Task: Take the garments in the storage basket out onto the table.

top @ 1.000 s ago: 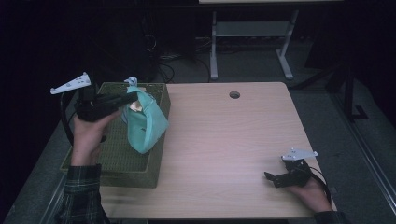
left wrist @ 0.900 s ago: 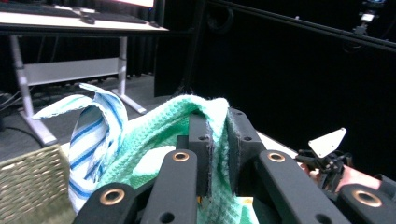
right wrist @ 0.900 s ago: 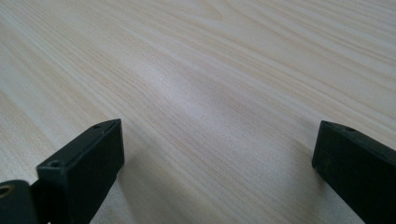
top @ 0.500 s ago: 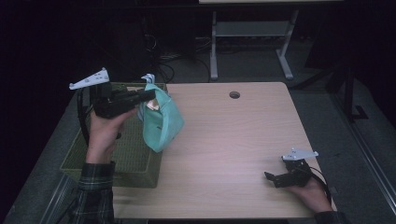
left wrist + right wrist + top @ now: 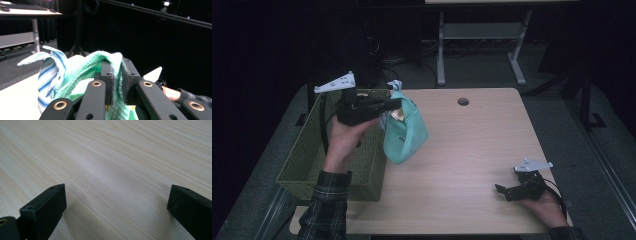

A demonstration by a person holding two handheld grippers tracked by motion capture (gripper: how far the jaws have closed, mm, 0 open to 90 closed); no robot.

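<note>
I can read no lettering, label, brand or number anywhere: the mint-green waffle-weave cloth (image 5: 110,63) pinched in my left tool (image 5: 117,75) is unmarked.

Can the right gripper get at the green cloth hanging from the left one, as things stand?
Probably yes. The right gripper rests with jaws open at the table's near right corner, and bare tabletop lies between it and the green cloth, which hangs clamped in the left gripper beside the basket.
</note>
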